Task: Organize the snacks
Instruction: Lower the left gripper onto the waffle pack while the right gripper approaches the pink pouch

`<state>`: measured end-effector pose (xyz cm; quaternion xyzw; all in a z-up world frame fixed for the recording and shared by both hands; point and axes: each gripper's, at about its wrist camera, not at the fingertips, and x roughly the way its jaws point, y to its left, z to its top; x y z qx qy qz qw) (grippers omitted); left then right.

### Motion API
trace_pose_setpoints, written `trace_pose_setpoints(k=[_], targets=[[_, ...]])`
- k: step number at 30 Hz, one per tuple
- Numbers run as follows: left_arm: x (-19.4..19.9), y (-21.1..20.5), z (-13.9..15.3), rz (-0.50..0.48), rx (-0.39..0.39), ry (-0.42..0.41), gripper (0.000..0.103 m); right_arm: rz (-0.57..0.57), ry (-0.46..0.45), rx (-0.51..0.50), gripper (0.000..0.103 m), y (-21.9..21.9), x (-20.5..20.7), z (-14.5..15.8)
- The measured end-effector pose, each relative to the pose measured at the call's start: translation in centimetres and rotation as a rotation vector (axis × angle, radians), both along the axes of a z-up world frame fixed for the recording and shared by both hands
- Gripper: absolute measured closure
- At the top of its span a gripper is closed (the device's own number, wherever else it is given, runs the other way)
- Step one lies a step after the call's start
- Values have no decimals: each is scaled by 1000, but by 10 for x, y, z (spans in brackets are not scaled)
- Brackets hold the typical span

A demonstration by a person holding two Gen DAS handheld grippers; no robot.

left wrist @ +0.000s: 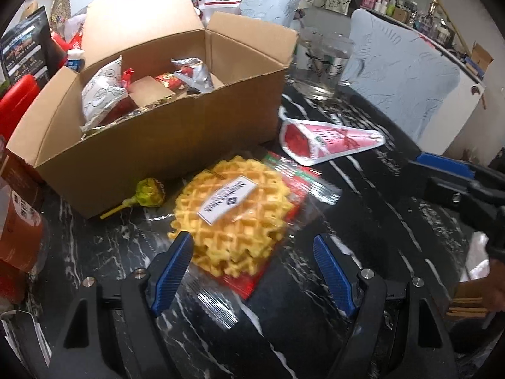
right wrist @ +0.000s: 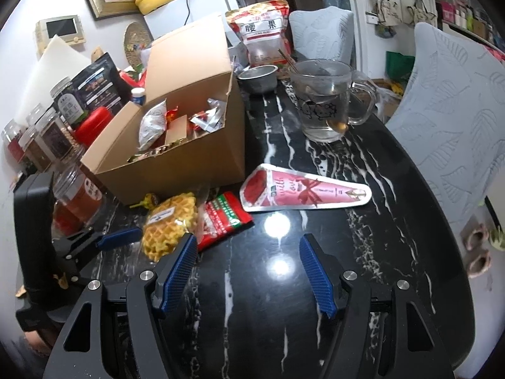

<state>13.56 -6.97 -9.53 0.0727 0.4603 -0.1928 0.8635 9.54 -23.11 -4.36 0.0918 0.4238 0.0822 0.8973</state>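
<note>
One round, gridded waffle, clear-wrapped

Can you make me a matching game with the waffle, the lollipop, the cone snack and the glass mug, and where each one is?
Things:
1. waffle pack
2. lollipop
3. cone snack
4. glass mug

Places:
A. holds a spoon
B. touching the cardboard box
C. lying alone on the black table
D. on top of a red packet

Pairs: 1-D, 2-B, 3-C, 4-A
</note>
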Motion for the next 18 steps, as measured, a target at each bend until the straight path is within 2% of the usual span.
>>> trace_pose_setpoints(k=[4,9,13,18], targets=[[7,0,-5,23,32,-18,25,4,14,6,35,-2,6,-5],[10,-3,-8,1,44,-36,23,6,34,12,35,-2,11,-11],[14,-1,-6,8,13,-16,23,9,43,18,35,-2,13,-13],[17,-6,-7,-51,35,-22,23,6,59,35,35,-4,17,-16]])
